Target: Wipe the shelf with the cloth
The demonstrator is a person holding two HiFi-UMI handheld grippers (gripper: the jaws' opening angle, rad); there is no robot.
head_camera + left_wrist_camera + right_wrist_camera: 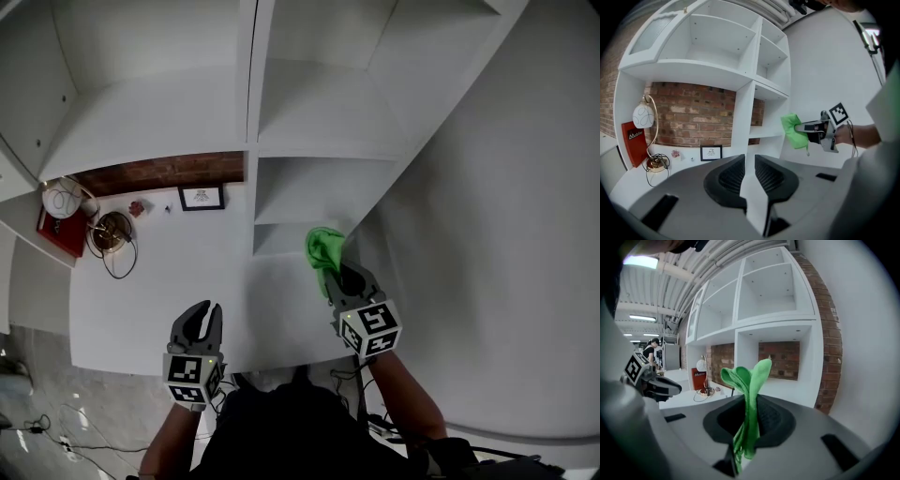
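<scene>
The right gripper (pixel 339 278) has its ribbed black jaws pinching a soft, crumpled bright-green fabric cloth (pixel 751 380). The cloth's folded loops stand above the pads, and it is held in front of the lower right compartment of the smooth white flat-panel shelf unit (pixel 323 178); contact with the shelf cannot be determined. The left gripper (pixel 204 317) hovers over the matte white countertop (pixel 141 300), its ribbed jaws slightly apart with nothing in the narrow gap between them.
</scene>
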